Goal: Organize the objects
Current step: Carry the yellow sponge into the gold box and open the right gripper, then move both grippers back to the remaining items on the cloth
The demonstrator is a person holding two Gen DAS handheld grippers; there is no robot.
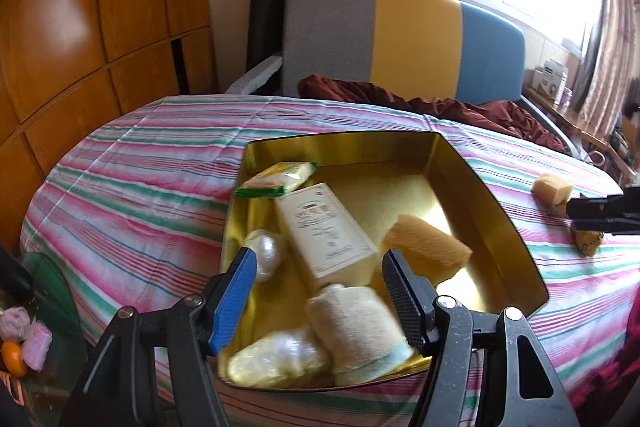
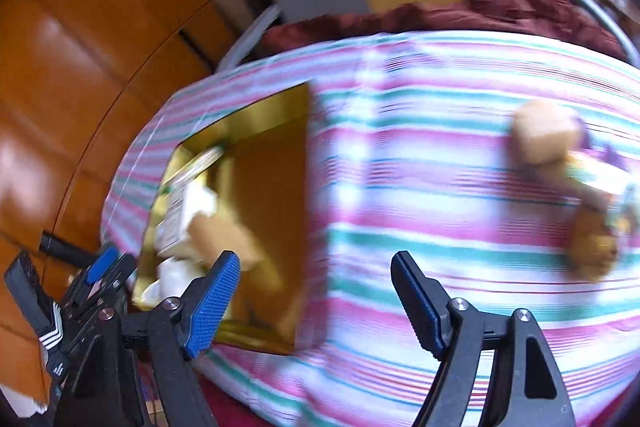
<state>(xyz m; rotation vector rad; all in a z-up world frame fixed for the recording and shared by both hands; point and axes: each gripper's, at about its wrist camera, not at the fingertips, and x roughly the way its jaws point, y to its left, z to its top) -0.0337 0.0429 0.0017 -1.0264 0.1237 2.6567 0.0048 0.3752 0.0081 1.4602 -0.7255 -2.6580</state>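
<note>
Two tools, both gaping, nothing held: left tool [image 1: 316, 291] over gold tin [image 1: 504, 223] on bed [image 1: 132, 187]; right tool [image 2: 316, 291] over bedspread. Box [image 1: 324, 231], sponge [image 1: 428, 251] in tin.

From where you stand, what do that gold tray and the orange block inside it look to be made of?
The gold tray looks like thin metal, probably tin: its walls are glossy and mirror the light with a brassy sheen, and the rim is crisp. The orange block looks like sponge or foam, possibly fuzzy cloth: a matt, rough surface with soft rounded edges and no shine. The blur leaves that open.
</note>
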